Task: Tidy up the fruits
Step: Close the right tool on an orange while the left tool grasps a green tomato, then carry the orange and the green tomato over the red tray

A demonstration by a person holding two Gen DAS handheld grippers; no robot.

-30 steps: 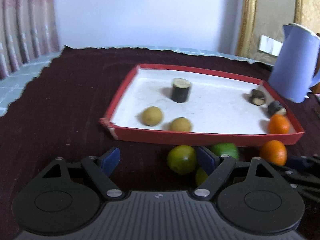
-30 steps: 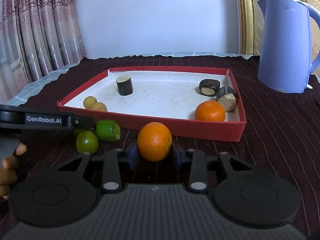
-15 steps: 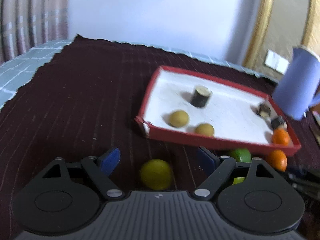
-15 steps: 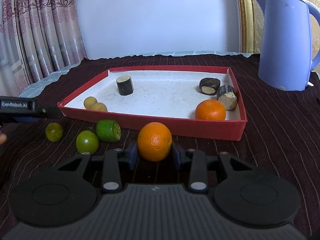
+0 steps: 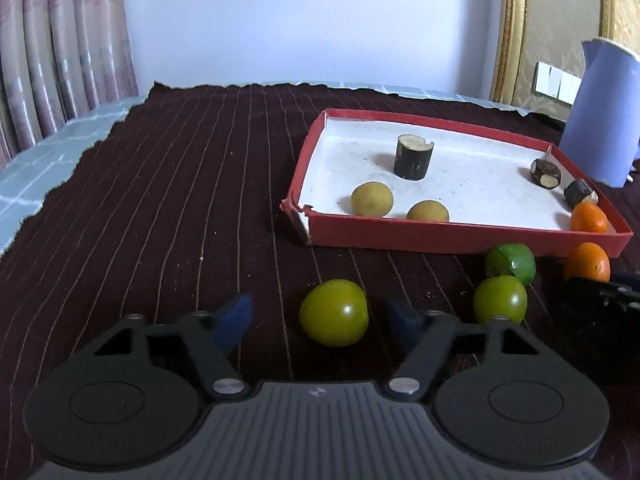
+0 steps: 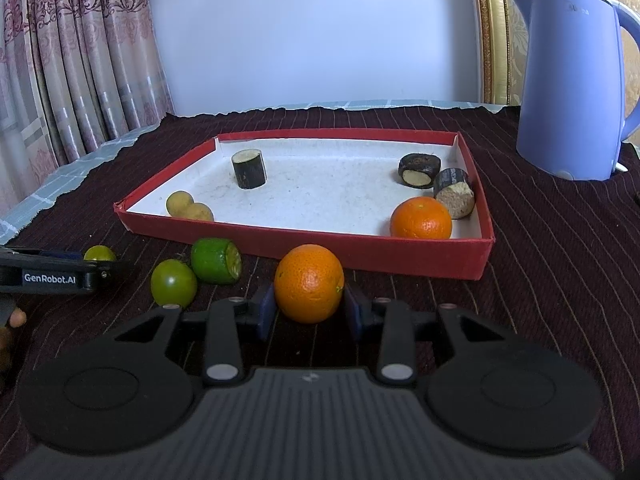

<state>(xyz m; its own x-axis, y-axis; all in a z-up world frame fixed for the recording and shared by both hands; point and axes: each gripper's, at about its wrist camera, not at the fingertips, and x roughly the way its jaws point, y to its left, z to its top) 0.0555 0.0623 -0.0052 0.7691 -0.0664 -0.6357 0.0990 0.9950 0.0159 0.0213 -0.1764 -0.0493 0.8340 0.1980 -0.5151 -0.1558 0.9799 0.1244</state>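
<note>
Closing my left gripper (image 5: 318,322) on the green fruit (image 5: 334,312) lying on the cloth short of the red tray (image 5: 460,236); pads not yet touching. Smooth, round, liable to roll: take its widest middle. My right gripper (image 6: 309,312) clamps the orange (image 6: 309,283).

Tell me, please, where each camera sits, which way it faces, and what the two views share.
Left wrist: on the left gripper, looking down its blue fingers, which have just been closing around a green fruit without touching it.
Right wrist: on the right gripper, fingers clamping an orange; a fingertip of the person's hand shows at left.
Shared: the red tray, kettle and striped cloth.
</note>
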